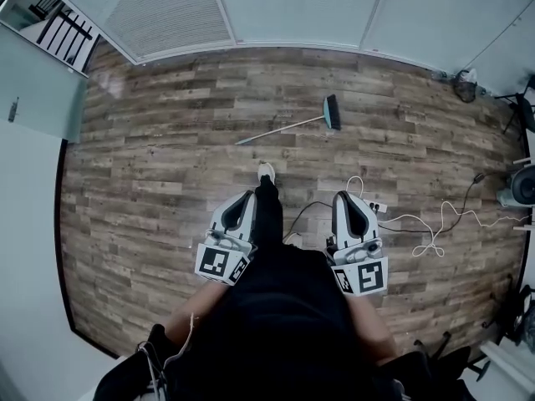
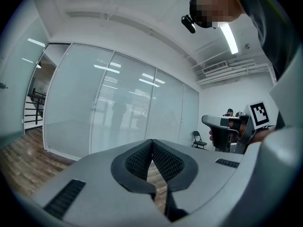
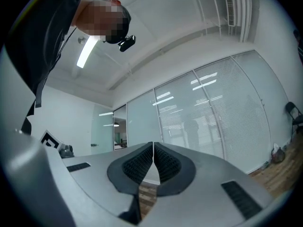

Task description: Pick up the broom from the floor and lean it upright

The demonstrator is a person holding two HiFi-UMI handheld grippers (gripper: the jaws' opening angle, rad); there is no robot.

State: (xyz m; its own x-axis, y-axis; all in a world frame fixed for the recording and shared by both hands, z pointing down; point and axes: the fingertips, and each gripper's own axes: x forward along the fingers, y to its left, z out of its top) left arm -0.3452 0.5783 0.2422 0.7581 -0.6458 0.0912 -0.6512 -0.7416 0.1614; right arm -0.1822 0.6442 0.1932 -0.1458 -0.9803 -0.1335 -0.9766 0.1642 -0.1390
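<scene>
Wood-plank floor (image 1: 150, 207) throughout. Frosted glass wall (image 1: 292, 7) across 12 o'clock, blinds (image 1: 167, 11) on one panel. Stairs (image 1: 65, 33) at 10 o'clock, beyond glass door (image 1: 38, 90). White cables (image 1: 430, 232) loose on floor at 3 o'clock. Black folding chair (image 2: 199, 139) by white wall, left gripper view. Ceiling strip light (image 2: 230, 38) on, vent (image 2: 215, 68) near it.

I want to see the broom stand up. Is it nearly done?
Nothing is done yet: the broom lies flat on the floor. The left hand-held gripper and right hand-held gripper are shut and empty. Left: walk over, grab it, lean it upright.
</scene>
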